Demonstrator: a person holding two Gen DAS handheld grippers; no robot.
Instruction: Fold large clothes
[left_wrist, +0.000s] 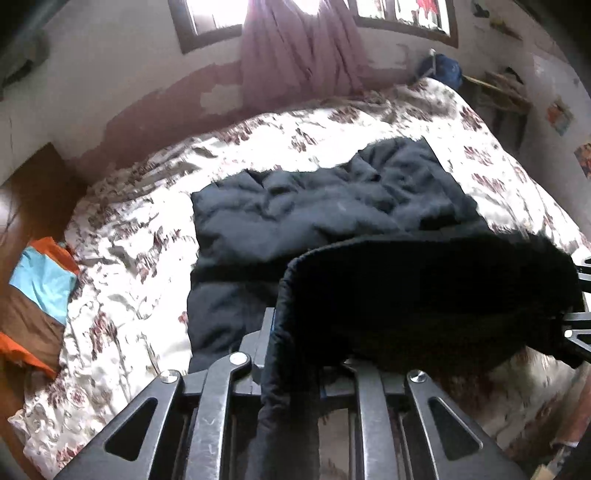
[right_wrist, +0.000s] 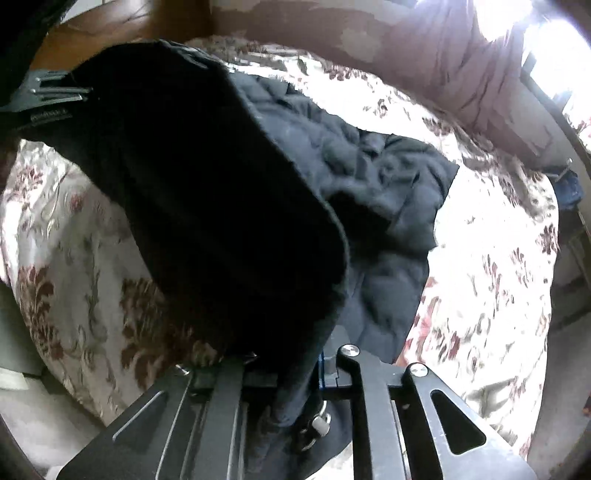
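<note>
Dark cloth fills the near view of both cameras: the left gripper (left_wrist: 295, 354) and the right gripper (right_wrist: 295, 373) are each pressed together on the near edge of the dark garment (left_wrist: 325, 210), one at each end, holding that edge raised between them. Beyond the tongs the rest of the garment lies rumpled on the flowered bedspread (left_wrist: 122, 266), stretching away toward the far wall. Judging by this, the fold would carry the raised edge straight away, over the part lying flat. Farther off hangs a pink curtain (left_wrist: 299, 48)
</note>
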